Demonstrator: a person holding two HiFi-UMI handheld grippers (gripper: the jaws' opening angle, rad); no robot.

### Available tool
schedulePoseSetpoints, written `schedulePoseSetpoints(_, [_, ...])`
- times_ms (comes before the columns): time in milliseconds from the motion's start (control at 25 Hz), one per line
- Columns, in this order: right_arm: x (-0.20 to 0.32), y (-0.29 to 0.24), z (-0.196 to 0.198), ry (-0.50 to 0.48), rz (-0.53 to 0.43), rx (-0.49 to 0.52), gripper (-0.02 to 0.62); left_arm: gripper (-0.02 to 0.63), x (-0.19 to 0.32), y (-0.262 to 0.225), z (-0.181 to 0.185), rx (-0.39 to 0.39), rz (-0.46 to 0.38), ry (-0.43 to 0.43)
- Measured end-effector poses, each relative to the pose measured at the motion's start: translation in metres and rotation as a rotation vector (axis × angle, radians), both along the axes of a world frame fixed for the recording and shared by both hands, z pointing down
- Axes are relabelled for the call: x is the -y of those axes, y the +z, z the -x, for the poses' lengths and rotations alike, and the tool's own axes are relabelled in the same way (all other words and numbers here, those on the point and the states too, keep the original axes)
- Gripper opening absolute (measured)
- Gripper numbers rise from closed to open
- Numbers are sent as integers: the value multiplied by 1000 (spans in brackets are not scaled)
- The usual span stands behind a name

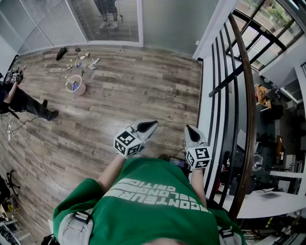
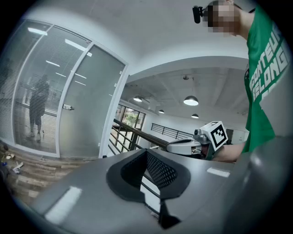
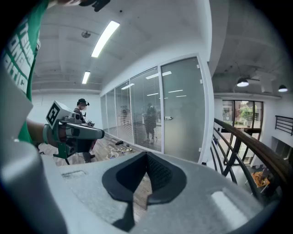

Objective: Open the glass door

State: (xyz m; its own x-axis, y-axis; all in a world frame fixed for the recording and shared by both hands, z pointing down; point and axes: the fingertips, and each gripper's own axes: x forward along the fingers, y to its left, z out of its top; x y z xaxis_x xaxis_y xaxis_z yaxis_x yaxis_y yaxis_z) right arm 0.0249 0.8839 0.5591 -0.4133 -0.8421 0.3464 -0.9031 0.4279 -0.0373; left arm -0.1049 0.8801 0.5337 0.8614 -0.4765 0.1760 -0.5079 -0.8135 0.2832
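The glass door (image 1: 169, 21) is a frosted panel in a white frame at the far end of the wooden floor, standing closed. Its small handle (image 3: 168, 118) shows in the right gripper view, and again as the handle (image 2: 67, 107) in the left gripper view. My left gripper (image 1: 153, 124) and right gripper (image 1: 188, 128) are held side by side close to my chest, several steps short of the door. In their own views the left gripper (image 2: 146, 152) and the right gripper (image 3: 146, 156) have their dark jaws together with nothing between them.
A dark railing (image 1: 245, 91) over an open drop runs along the right. A white bucket (image 1: 75, 86) and scattered tools lie on the floor at the far left. A person (image 1: 21, 100) sits at the left edge. Another person (image 1: 109, 12) stands behind the glass wall.
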Motion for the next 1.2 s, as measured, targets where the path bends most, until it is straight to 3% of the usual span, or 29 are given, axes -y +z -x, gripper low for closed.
schedulePoseSetpoints(1200, [-25, 18, -99, -12, 18, -2, -8, 17, -30, 17, -103, 2, 28, 3])
